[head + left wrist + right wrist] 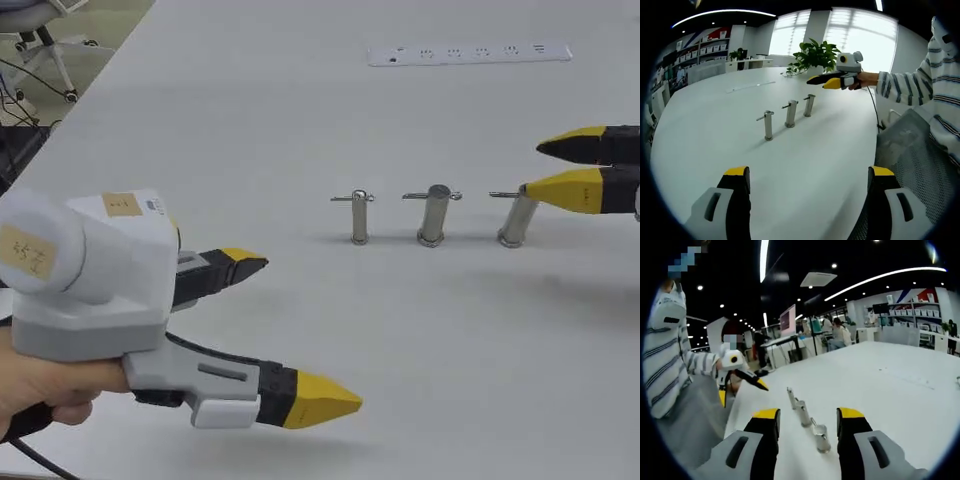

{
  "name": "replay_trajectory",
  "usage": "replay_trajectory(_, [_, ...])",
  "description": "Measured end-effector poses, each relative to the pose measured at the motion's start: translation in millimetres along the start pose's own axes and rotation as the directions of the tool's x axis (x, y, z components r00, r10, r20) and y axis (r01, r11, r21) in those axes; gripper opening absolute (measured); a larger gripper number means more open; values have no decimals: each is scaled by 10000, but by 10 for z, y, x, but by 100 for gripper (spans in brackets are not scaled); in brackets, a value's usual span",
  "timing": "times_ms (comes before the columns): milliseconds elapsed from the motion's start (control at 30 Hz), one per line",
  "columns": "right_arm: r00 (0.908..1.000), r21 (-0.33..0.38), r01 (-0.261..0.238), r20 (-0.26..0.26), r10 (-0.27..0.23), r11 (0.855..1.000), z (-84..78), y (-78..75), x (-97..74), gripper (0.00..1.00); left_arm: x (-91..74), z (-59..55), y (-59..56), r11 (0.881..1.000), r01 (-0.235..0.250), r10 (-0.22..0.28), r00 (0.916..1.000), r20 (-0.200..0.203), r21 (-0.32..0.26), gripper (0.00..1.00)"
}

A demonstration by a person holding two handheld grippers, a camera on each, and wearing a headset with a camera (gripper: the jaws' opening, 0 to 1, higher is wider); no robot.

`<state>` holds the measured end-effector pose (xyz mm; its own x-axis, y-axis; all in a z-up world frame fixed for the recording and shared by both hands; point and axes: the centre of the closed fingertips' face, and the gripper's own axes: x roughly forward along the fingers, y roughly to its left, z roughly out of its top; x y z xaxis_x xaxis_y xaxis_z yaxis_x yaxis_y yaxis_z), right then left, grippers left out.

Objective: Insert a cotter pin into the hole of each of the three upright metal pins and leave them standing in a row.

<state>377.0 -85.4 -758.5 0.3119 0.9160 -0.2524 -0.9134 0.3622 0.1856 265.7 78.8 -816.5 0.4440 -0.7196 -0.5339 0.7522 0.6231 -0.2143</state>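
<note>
Three upright metal pins stand in a row on the white table: the left pin (360, 225), the middle pin (434, 218) and the right pin (517, 222), which leans slightly. A thin cotter pin (352, 198) pokes sideways through the top of each. My right gripper (534, 166) is open at the right edge, its lower jaw just above the right pin's top. In the right gripper view that nearest pin (821, 437) sits between the spread jaws, untouched. My left gripper (300, 335) hovers open and empty at the near left, well short of the row (791, 113).
A white power strip (470, 53) lies at the far side of the table. An office chair (40, 40) stands off the table's far left corner. A potted plant (812, 55) sits beyond the far end, and a mesh chair back (910, 145) is beside the table.
</note>
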Motion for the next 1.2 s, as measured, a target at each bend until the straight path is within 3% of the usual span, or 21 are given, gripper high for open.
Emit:
replay_trajectory(233, [9988, 287, 342, 350, -352, 9990, 38, 182, -136, 64, -28, 106, 84, 9990, -436, 441, 9980, 448, -122, 99])
replay_trajectory(533, [9919, 634, 1268, -208, -1257, 9899, -135, 320, -355, 72, -67, 174, 162, 9956, -901, 920, 9924, 816, -271, 99])
replay_trajectory(600, [9856, 972, 1665, -455, -1628, 9812, -190, 334, -418, 78, -80, 170, 175, 9944, -1018, 1039, 9913, 814, -294, 99])
replay_trajectory(833, [9592, 946, 2779, -821, -2707, 9559, -292, 379, -635, 86, -125, 189, 180, 9913, -1271, 1298, 9874, 905, -350, 99])
replay_trajectory(967, [9415, 822, 3243, -1248, -3131, 9424, -367, 422, -710, 89, -128, 171, 174, 9902, -1336, 1365, 9874, 798, -408, 99])
replay_trajectory(1200, [9045, 1077, 4088, -1803, -3866, 9063, -471, 467, -815, 91, -141, 115, 160, 9881, -1401, 1441, 9875, 640, -636, 99])
